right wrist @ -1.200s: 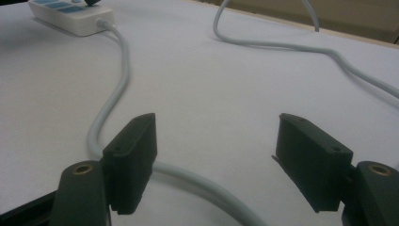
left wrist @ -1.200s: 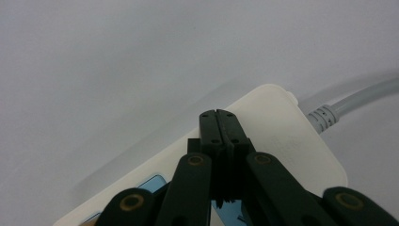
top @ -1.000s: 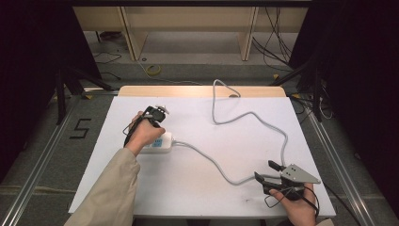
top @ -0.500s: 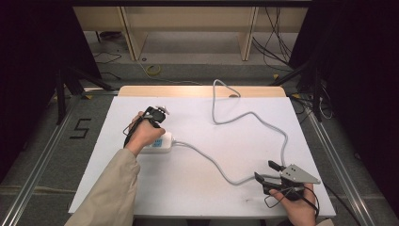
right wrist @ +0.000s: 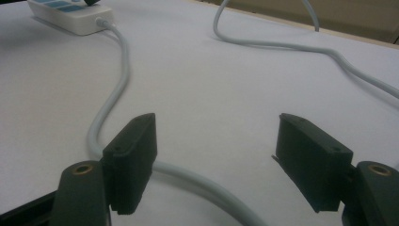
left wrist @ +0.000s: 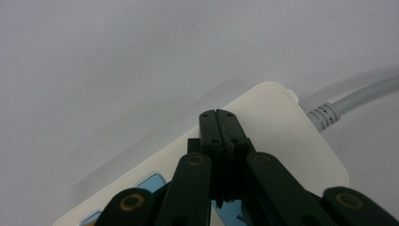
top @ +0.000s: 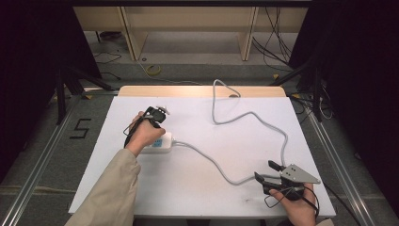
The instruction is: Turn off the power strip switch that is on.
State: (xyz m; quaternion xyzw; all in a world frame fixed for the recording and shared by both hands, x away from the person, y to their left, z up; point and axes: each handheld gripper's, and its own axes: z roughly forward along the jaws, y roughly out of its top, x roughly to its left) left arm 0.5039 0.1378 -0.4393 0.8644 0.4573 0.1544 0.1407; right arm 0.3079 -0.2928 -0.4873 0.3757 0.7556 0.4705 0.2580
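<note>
Pressing its two jaws together with nothing between them, the left gripper [left wrist: 220, 123] rests its tips over the top face of the white power strip [left wrist: 287, 141], which we see lying flat on the white table [top: 197, 188], left of centre. We note the blue socket panels just beside the jaws in the left gripper view. From the strip's end the grey cable [top: 221, 169] runs across the table toward the right gripper [top: 268, 174], then loops back to the far edge. In the right gripper view we find the right gripper [right wrist: 216, 160] with its jaws spread wide apart, astride the cable [right wrist: 188, 176], which passes low between them; the pads do not press on it. The person's left hand [top: 143, 136] covers the left gripper [top: 153, 115] in the high view.
</note>
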